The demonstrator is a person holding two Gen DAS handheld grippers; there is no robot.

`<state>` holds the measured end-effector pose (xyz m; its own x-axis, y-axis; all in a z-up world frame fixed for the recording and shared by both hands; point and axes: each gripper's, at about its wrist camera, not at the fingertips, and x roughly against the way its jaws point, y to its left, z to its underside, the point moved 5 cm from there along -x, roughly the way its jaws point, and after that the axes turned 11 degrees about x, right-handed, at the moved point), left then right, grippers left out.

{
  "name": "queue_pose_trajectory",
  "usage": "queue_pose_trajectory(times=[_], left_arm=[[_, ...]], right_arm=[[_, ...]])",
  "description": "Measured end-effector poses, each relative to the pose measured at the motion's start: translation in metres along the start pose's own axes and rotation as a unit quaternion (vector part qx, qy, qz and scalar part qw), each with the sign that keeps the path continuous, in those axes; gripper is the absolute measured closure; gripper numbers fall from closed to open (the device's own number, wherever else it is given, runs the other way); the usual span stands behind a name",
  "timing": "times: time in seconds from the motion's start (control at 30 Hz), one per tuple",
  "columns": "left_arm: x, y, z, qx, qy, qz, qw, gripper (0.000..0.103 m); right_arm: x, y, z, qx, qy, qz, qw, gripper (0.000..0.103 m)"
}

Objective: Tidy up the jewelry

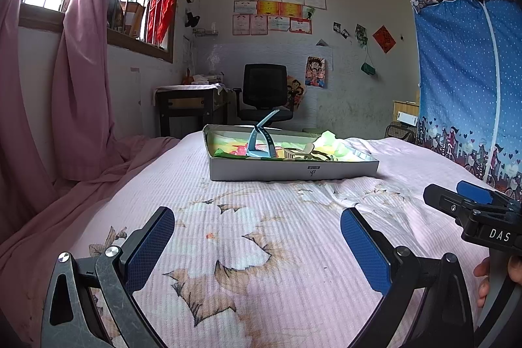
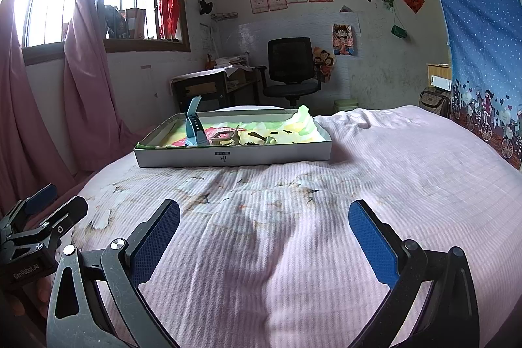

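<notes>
left gripper (image 1: 257, 237) fingers spread wide, holding nothing | right gripper (image 2: 264, 230) likewise wide, empty | blue watch band (image 2: 194, 127) stood upright at the left end of the white box tray (image 2: 228, 157) on the bed (image 2: 293, 217), its long axis near vertical, free end tilted up and right

Both the left gripper (image 1: 257, 237) and the right gripper (image 2: 264, 229) have black scratched frames, silver screws and blue textured pads (image 1: 148, 245).
</notes>
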<state>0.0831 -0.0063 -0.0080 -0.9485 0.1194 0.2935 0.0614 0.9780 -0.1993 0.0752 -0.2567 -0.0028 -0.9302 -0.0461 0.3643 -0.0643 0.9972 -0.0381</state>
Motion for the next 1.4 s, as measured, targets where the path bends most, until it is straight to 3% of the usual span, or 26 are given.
queue_pose_trajectory(times=[1.4], left_arm=[[-0.0022, 0.0024, -0.0042, -0.001, 0.005, 0.001, 1.0000, 0.001]], right_arm=[[-0.0004, 0.0029, 0.0019, -0.001, 0.001, 0.001, 1.000, 0.001]])
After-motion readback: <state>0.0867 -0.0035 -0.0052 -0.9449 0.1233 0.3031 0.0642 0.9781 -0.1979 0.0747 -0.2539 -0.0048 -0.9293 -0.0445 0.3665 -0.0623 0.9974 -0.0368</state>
